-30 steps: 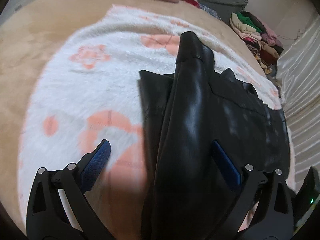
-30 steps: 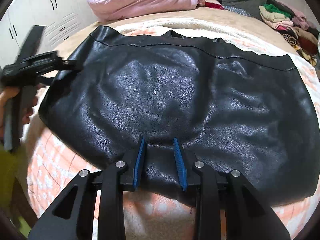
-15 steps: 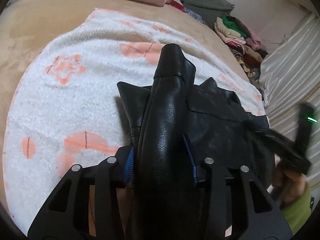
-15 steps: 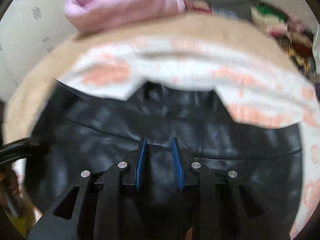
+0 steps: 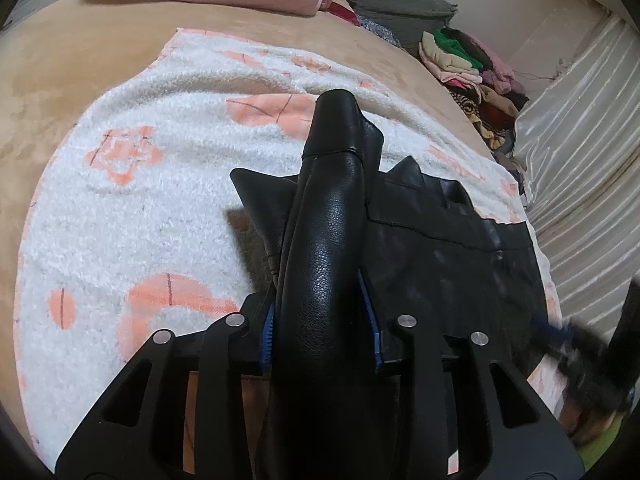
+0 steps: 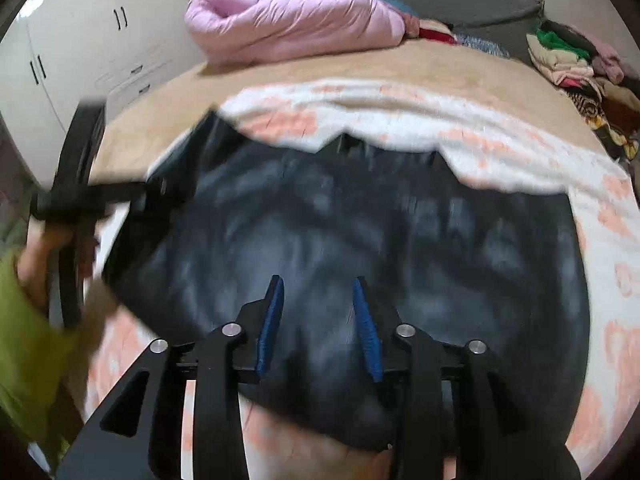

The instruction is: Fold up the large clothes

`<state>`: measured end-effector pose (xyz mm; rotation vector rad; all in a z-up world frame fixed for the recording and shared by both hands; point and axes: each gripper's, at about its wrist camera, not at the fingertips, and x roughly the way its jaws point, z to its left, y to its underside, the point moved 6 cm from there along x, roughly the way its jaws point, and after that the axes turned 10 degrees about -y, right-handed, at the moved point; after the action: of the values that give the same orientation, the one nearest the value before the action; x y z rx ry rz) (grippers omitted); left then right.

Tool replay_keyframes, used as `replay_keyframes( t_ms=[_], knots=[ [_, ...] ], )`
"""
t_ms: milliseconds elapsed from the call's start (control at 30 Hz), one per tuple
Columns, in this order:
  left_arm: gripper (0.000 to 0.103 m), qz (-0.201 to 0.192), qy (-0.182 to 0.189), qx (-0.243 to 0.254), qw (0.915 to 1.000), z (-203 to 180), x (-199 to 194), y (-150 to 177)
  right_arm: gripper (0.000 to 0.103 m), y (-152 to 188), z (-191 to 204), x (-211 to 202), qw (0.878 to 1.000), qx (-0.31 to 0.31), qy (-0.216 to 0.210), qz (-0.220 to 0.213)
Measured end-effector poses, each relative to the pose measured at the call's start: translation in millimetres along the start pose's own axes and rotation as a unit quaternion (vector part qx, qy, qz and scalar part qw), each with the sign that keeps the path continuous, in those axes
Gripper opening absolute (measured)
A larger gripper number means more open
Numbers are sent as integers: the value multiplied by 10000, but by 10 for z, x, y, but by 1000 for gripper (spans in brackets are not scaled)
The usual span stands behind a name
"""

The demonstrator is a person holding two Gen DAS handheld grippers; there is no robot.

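Leather jacket (image 6: 360,232) lies on the blanket (image 5: 132,200) — left gripper (image 5: 320,320) clamps its sleeve (image 5: 332,208) for folding inward; right gripper (image 6: 318,312) hovers, jaws apart, empty.

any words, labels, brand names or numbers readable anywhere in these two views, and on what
None: no readable text in either view.
The black leather jacket shows no tag or logo; in the right wrist view it is motion-blurred.
The white blanket has only orange shapes, no letters.
The stacked clothes are too small to tell.
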<state>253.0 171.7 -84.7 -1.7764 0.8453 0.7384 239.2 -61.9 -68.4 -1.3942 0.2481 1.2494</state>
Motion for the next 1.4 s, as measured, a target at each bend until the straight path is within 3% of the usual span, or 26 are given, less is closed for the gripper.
replay_keyframes(
  t_ms=[67, 167, 233, 267, 367, 433, 500, 633, 700, 867, 933, 1033, 1067, 1167, 1200, 1400],
  knots=[
    [24, -8, -51, 57, 10000, -31, -24, -10, 40, 231, -73, 188, 9990, 129, 174, 403],
    [22, 11, -52, 130, 9999, -94, -63, -28, 40, 323, -138, 338, 9979, 361, 201, 496],
    [21, -43, -108, 206, 9997, -132, -100, -55, 43, 232, -49, 224, 9989, 294, 226, 301],
    [21, -49, -84, 208, 9997, -141, -120, -71, 45, 168, 102, 101, 10000, 73, 39, 1],
    [21, -49, -68, 264, 9996, -165, -143, -94, 80, 132, 600, -88, 9962, -616, -345, -502],
    [21, -42, -61, 279, 9996, -163, -144, -93, 83, 200, 955, -80, 9898, -1204, -440, -624],
    [21, -50, -36, 278, 9996, -166, -152, -98, 90, 284, 1225, 6, 9820, -1732, -296, -693],
    [21, -45, -11, 285, 9996, -153, -144, -98, 91, 400, 1540, 376, 9693, -2407, 147, -473],
    [21, -45, 1, 294, 9996, -161, -146, -98, 91, 418, 1665, 538, 9570, -2798, 537, -545],
    [21, -6, 20, 329, 9995, -162, -139, -96, 90, 357, 1737, 718, 9399, -3167, 1003, -784],
    [21, 20, 24, 325, 9995, -159, -133, -100, 88, 331, 1722, 707, 9344, -3236, 1173, -917],
    [21, 6, 22, 326, 9995, -158, -134, -105, 78, 309, 1725, 637, 9345, -3235, 1050, -1051],
    [21, 5, 24, 327, 9995, -158, -134, -106, 69, 319, 1732, 595, 9336, -3274, 946, -1110],
    [21, -7, 90, 293, 9995, -177, -156, -142, 28, 389, 1831, 464, 9309, -3379, 568, -1264],
    [21, -20, 102, 299, 9995, -193, -173, -154, 21, 390, 1837, 418, 9295, -3393, 557, -1336],
    [21, -216, 108, 486, 9985, -491, -360, -255, 11, 295, 1761, 28, 9209, -3429, 740, -1702]
  ],
)
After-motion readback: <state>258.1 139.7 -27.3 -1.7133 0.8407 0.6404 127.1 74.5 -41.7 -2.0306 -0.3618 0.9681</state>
